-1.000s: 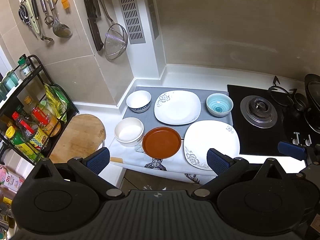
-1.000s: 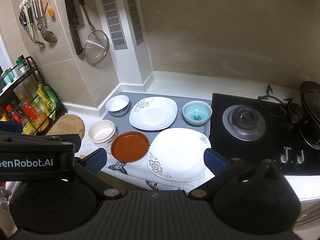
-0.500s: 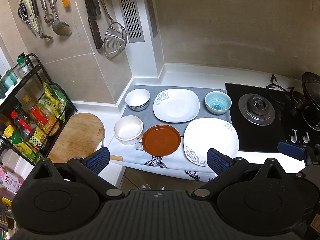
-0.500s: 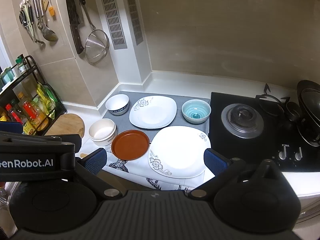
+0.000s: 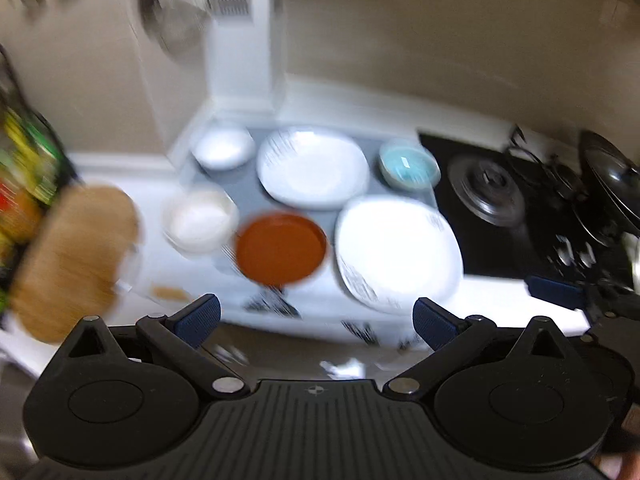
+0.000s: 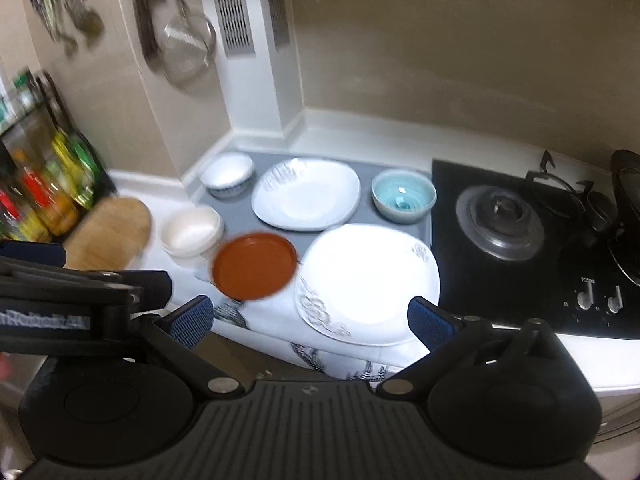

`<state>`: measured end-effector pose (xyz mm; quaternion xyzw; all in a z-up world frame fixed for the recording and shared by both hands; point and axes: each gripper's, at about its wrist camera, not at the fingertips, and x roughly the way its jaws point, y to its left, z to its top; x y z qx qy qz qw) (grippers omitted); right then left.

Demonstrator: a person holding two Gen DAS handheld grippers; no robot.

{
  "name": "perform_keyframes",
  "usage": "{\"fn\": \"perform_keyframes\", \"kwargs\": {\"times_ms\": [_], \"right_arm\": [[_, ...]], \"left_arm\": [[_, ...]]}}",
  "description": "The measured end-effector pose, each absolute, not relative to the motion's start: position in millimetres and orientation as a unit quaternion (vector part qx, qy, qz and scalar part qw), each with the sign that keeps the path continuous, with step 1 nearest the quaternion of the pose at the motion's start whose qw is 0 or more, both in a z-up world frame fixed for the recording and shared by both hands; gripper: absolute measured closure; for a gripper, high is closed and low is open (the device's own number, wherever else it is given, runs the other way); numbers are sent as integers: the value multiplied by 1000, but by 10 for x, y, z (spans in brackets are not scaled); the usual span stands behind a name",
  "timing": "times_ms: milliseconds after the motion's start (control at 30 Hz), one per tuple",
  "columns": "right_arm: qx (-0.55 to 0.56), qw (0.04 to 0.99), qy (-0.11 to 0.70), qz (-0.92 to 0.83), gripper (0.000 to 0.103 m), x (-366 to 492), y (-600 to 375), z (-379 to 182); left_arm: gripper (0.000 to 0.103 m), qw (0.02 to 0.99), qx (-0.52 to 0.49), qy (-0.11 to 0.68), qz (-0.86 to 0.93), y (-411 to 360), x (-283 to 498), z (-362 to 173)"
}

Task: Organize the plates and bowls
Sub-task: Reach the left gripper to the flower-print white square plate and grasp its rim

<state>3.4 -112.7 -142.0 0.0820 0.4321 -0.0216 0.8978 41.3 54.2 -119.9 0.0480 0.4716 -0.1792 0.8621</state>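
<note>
On the counter lie two white square plates, one far (image 6: 306,194) (image 5: 312,168) and one near (image 6: 368,280) (image 5: 396,248). A brown round plate (image 6: 255,266) (image 5: 280,248) sits left of the near plate. A white bowl (image 6: 192,232) (image 5: 199,218), a blue-rimmed white bowl (image 6: 227,172) (image 5: 223,148) and a turquoise bowl (image 6: 403,196) (image 5: 408,168) stand around them. My left gripper (image 5: 316,316) is open and empty, above the counter's front edge. My right gripper (image 6: 310,318) is open and empty, in front of the near plate. The left view is blurred.
A black gas hob (image 6: 500,216) with a wok (image 6: 628,208) is at the right. A wooden board (image 6: 108,232) and a rack of bottles (image 6: 44,196) are at the left. Utensils and a strainer (image 6: 186,52) hang on the wall.
Both grippers have moved forward and lower toward the dishes, which now look larger. Both views are motion-blurred. The jaws stay open and the dishes have not moved.
</note>
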Motion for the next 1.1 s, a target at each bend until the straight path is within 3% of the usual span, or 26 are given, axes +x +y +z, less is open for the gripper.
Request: {"fn": "perform_keyframes", "kwargs": {"times_ms": [33,200,267,433,533,667,833,900,1033,1067,1100], "right_arm": [[95,892,442,-21,0,70,-1159,-1569],[155,867,471,-40,0,104,-1458,-2147],[210,863,458,-29,0,74,-1682,-2259],[283,855,434,-2,2,188,-2252,-2521],[304,848,434,13,21,378,-2607,-2667],[298,842,446,53,25,634,-2949,-2921],[299,832,464,60,38,891,-3280,-3225],[299,828,470,66,53,970,-3350,-3310],[278,823,489,74,66,1137,-3342,-3447],[281,820,494,70,80,1174,-3336,-3496],[292,814,497,68,87,1200,-3353,-3549]], "left_arm": [[9,850,34,490,-193,601,525,-1374],[15,803,-6,555,-217,768,982,-2150],[42,773,-34,589,-233,753,1183,-2408],[60,695,-151,653,-261,575,1723,-2933],[60,720,-131,639,-237,326,1964,-3023],[60,737,-91,638,-204,10,2120,-3148],[60,747,-46,639,-179,-264,2140,-3325],[61,752,-47,632,-181,-326,2139,-3333],[62,746,-51,637,-185,-374,2196,-3394],[62,747,-50,636,-186,-376,2224,-3399],[62,746,-51,637,-187,-396,2256,-3406]]}}
